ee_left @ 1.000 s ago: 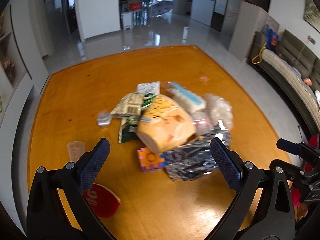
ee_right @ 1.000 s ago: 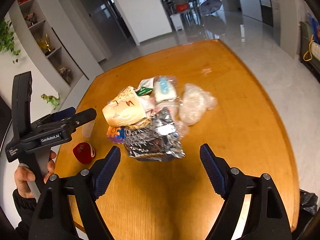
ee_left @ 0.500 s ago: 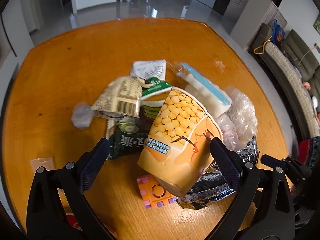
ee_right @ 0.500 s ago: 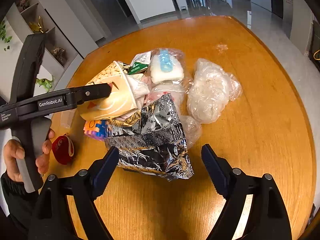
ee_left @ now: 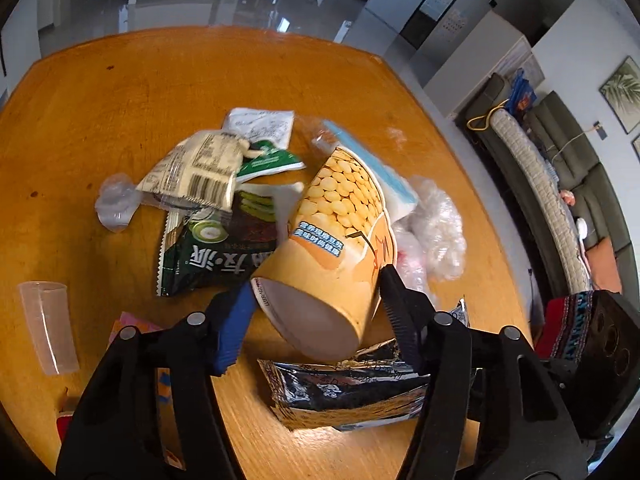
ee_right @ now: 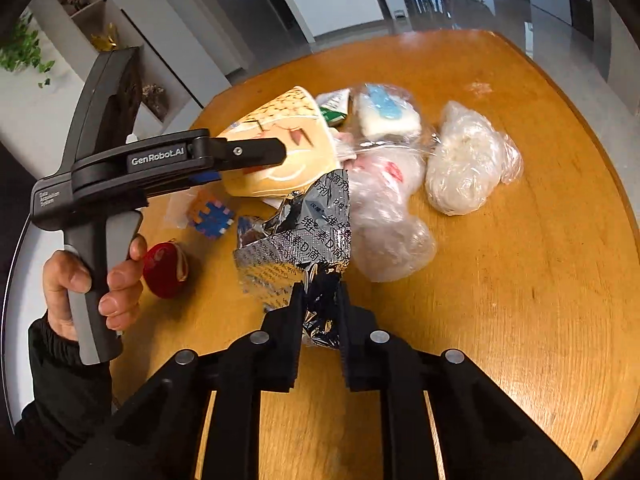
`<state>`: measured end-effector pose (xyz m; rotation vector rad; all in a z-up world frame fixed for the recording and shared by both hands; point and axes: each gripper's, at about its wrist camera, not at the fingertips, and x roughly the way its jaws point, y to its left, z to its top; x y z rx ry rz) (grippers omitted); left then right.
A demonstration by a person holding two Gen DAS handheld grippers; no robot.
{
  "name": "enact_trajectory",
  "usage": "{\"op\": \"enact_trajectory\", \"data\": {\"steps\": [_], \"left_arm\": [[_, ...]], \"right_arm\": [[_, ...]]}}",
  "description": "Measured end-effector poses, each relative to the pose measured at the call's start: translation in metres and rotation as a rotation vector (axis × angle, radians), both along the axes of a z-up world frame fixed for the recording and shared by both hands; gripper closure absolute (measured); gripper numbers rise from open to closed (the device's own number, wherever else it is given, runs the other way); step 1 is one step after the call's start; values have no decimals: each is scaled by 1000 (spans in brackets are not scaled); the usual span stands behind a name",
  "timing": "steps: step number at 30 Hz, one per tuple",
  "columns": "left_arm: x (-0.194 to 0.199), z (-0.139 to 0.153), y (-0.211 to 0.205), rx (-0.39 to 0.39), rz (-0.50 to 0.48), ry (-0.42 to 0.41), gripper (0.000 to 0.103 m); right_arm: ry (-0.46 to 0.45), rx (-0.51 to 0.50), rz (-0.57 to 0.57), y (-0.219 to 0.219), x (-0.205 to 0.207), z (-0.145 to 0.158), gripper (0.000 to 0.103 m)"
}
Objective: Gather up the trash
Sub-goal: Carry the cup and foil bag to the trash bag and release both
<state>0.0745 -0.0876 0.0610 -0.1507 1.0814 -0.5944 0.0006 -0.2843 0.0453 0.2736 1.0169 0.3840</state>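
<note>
A pile of trash lies mid-table. My left gripper (ee_left: 316,292) is shut on the base of a tipped orange paper cup (ee_left: 340,236) printed with yellow kernels; the cup also shows in the right wrist view (ee_right: 280,140), with the left gripper's finger (ee_right: 248,152) across it. My right gripper (ee_right: 320,300) is shut on the near edge of a silver foil bag (ee_right: 300,236), which also shows in the left wrist view (ee_left: 348,388). Beside them lie a green snack wrapper (ee_left: 216,256), a cream wrapper (ee_left: 196,172) and clear plastic bags (ee_right: 468,160).
The round wooden table (ee_right: 520,280) carries a clear plastic cup (ee_left: 48,324) at the left, a red pouch (ee_right: 164,264) and a coloured puzzle block (ee_right: 210,216) near the pile. A sofa (ee_left: 560,200) stands to the right, beyond the table edge.
Both grippers moved in on the pile and closed: the left onto the paper cup's base, the right onto the foil bag's edge, which now stands lifted and crumpled.
</note>
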Motion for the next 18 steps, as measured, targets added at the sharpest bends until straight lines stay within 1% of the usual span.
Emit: {"op": "enact_trajectory", "data": {"steps": [5, 7, 10, 14, 18], "left_arm": [[-22, 29, 1, -32, -17, -95, 44], [-32, 39, -2, -50, -32, -118, 44], [-53, 51, -16, -44, -81, -163, 44], [-81, 65, -41, -44, -169, -229, 44], [-99, 69, -68, -51, -243, -257, 44]], "right_arm": [[-64, 7, -27, -5, -28, 22, 88], [-92, 17, -50, -9, -43, 30, 88], [-128, 29, -104, -26, -70, 39, 88], [-151, 29, -168, -49, -94, 42, 88], [-170, 12, -230, -71, -118, 45, 88]]}}
